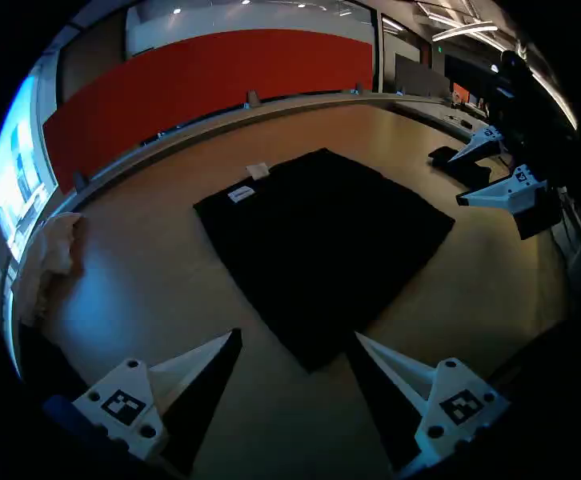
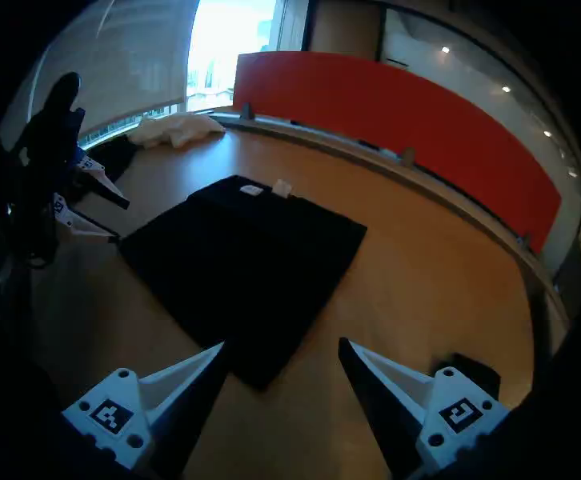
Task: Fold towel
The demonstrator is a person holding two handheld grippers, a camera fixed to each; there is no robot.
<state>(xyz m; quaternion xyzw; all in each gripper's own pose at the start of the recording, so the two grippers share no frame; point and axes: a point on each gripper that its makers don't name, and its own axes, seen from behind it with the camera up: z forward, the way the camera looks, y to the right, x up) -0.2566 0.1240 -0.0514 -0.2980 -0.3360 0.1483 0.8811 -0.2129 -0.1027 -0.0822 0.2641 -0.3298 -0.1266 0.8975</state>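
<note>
Pale cloth heap (image 1: pixel 46 256) sits far left on the wooden table (image 1: pixel 154 280), probably crumpled fabric, too blurred to be sure. Black towel (image 1: pixel 322 248) lies flat mid-table, with a white tag (image 1: pixel 241 194) at its far corner. Left gripper (image 1: pixel 298 332) has its fingers spread wide and empty, the towel's near corner between them. Right gripper (image 1: pixel 455 179) is just beside the towel's right edge, fingers apart, holding nothing. Red panel (image 1: pixel 210 80) runs along the far wall.
</note>
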